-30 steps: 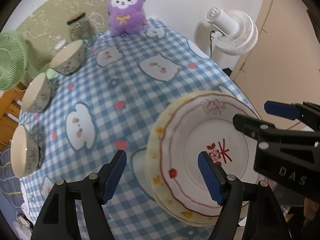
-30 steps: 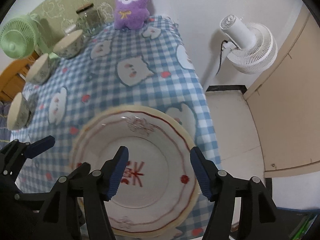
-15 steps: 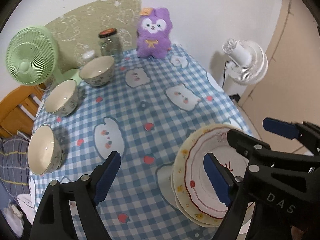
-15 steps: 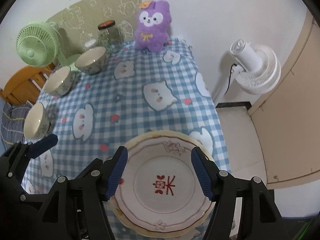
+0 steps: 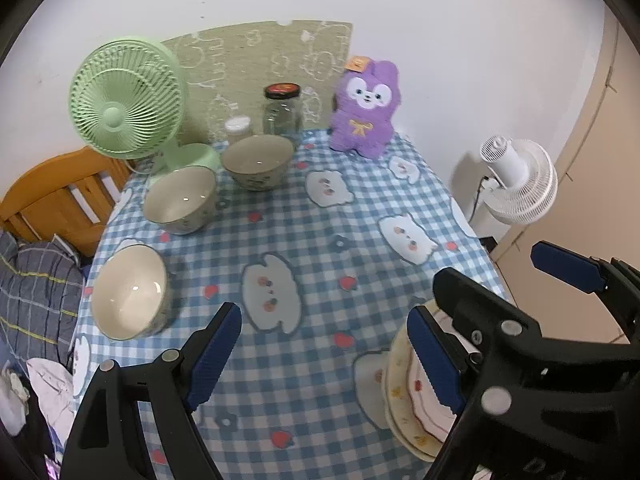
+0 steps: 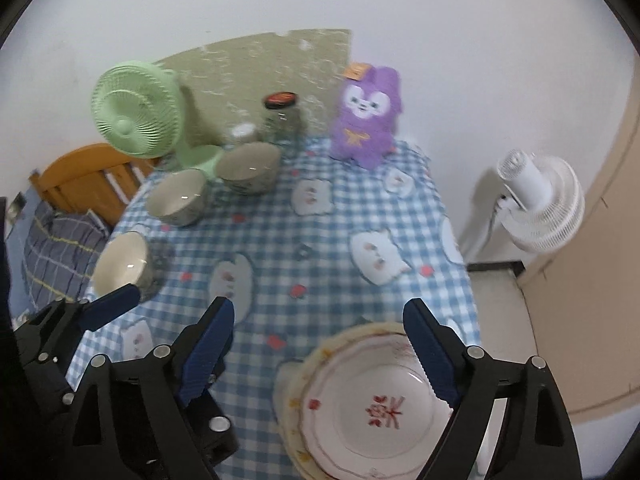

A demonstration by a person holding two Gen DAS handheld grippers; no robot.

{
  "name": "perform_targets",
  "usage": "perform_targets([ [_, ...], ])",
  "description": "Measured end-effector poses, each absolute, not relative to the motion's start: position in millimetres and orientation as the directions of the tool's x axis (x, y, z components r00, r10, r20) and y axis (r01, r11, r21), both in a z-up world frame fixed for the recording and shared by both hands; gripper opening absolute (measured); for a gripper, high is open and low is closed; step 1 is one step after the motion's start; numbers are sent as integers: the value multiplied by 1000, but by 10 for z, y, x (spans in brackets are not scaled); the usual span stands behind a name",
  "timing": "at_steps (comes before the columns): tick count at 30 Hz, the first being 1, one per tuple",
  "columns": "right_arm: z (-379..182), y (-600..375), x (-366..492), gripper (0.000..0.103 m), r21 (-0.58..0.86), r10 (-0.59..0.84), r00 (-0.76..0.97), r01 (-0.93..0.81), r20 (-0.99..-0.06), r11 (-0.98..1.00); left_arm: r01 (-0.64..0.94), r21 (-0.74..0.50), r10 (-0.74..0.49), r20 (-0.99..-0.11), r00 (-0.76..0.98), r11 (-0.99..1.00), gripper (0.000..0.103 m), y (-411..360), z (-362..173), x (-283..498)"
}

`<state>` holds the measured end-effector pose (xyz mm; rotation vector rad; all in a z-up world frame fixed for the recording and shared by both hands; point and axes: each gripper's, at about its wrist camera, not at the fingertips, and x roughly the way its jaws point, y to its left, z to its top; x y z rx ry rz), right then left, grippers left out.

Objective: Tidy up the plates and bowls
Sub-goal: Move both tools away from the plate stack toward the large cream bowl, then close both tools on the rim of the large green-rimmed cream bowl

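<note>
I am looking at one stack of plates (image 6: pixel 372 404) lying at the near corner of the table (image 6: pixel 320 240), and three bowls (image 5: pixel 130 292) (image 5: pixel 180 199) (image 5: pixel 258 162) lining its far side. I am holding both claws, left (image 5: pixel 324 356) and right (image 6: pixel 320 356), spread wide, gripping nothing.

Both grippers hang side by side, holding nothing. The left gripper (image 5: pixel 324 360) has its blue-padded fingers (image 5: pixel 212 356) spread wide. The right gripper (image 6: pixel 320 356) is just as wide apart, its fingers (image 6: pixel 428 354) empty.
</note>
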<state>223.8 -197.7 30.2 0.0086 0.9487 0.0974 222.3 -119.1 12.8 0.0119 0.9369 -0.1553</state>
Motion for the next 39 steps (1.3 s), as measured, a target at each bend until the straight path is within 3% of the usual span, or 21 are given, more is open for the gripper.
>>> perform_targets([
  [15,218,-1119,2580,89,56,136,568,-157,-812,986,-11,-26,-14,-798,603,1000,86,-349,42,2408],
  [29,-189,-425,3017,89,131,211,517,-189,-829,973,-77,27,67,-810,583,997,84,409,-241,2743],
  [39,-419,4,3225,89,110,157,478,-125,-864,986,-33,12,28,-843,536,999,84,836,-504,2985],
])
